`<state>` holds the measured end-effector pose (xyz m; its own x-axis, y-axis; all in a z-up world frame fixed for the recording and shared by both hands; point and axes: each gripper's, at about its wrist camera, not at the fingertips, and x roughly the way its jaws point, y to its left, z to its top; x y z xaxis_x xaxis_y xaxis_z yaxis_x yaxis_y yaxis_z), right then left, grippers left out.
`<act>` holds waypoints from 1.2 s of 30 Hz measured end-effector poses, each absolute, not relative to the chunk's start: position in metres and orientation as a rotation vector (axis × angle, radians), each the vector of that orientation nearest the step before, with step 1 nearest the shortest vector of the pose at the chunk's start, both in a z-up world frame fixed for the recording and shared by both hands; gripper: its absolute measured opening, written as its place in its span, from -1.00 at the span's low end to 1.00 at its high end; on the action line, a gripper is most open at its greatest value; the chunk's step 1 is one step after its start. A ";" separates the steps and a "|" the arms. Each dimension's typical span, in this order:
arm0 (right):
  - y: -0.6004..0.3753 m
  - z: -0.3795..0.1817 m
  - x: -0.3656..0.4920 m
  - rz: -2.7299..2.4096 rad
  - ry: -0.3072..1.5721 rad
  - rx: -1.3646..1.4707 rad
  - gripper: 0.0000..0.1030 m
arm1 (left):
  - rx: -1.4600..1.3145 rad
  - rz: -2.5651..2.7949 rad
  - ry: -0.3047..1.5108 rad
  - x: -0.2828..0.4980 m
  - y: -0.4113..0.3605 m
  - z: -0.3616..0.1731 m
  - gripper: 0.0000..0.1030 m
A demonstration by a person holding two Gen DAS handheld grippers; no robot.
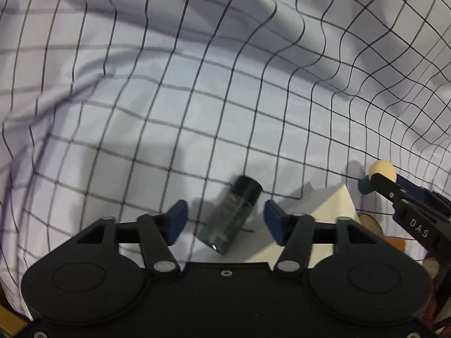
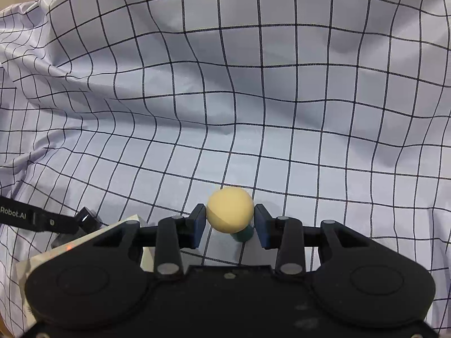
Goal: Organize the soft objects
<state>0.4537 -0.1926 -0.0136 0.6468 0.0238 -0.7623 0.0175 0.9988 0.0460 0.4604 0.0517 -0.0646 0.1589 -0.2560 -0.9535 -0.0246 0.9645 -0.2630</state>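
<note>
Yellow sponge ball (image 2: 229, 211) on a green stem (image 2: 242, 235) sits between the right gripper (image 2: 229, 225) pads, clamped, low over the checked cloth (image 2: 253, 98). Left gripper (image 1: 224, 221) hangs beside it, jaws wide, straddling a dark bottle (image 1: 234, 214) lying tilted on the cloth. White box (image 1: 332, 205) just right of the bottle.

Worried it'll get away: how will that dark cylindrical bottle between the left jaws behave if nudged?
The dark bottle lies on its side, so it would probably roll. Its glossy surface may slip. The wrinkled checked cloth might slow it.
</note>
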 end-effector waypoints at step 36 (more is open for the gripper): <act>-0.194 -0.012 0.455 0.017 0.841 0.042 -0.28 | -0.119 -0.155 1.254 0.483 0.035 -0.072 -0.39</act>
